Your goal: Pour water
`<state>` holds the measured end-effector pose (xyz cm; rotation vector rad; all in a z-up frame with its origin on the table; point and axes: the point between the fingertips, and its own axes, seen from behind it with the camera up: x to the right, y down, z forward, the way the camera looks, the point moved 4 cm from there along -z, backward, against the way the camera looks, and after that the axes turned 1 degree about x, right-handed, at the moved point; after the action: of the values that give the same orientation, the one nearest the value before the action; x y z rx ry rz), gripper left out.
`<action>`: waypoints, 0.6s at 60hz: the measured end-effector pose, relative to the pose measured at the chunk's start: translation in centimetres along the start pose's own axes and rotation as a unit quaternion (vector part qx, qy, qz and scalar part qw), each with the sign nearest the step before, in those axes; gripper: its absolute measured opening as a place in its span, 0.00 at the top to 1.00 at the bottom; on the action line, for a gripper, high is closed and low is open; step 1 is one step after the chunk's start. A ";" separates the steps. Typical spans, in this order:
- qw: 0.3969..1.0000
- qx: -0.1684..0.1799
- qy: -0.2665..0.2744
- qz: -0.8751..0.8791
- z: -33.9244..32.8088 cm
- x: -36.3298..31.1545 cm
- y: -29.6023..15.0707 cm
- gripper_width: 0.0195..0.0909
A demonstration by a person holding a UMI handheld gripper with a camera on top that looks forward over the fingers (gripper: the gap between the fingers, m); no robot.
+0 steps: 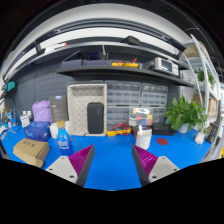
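Note:
My gripper (112, 163) is open above a blue table (112, 150), and nothing sits between its purple pads (82, 160). Beyond the right finger stands a white cup (144, 138). Behind that cup is a clear container (141, 117) with something yellow inside. A blue bottle (64, 140) stands ahead of the left finger. All of these lie well beyond the fingertips.
A cardboard box (31, 150) lies at the left next to the blue bottle. A purple bag (42, 111) and a white cabinet (87, 108) stand at the back. A green plant (186, 114) grows at the right. Small items (121, 128) lie behind the cup.

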<state>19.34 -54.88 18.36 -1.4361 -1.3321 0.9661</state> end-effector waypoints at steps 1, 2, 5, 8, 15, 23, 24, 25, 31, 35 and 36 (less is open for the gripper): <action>1.000 -0.003 -0.004 -0.001 -0.1 -0.4 0.2 0.20; 1.000 -0.005 -0.007 -0.001 -0.3 -1.1 0.5 0.20; 1.000 -0.009 -0.018 -0.001 -0.5 -3.3 1.3 0.20; 0.999 -0.016 -0.033 0.004 -0.3 -5.5 2.1 0.20; 0.997 -0.032 -0.070 0.002 0.4 -11.0 4.1 0.19; 0.995 -0.032 -0.096 -0.005 2.3 -14.9 4.7 0.19; 0.995 -0.031 -0.097 -0.006 2.7 -15.3 4.7 0.19; 0.995 -0.030 -0.098 -0.006 3.0 -15.7 4.6 0.19; 0.995 -0.025 -0.101 -0.008 5.6 -17.1 4.5 0.19; 0.995 -0.023 -0.099 -0.011 7.4 -17.9 4.4 0.18; 0.995 -0.022 -0.099 -0.011 7.8 -18.1 4.4 0.18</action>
<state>11.11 -71.92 11.32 -1.3825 -1.5188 1.0925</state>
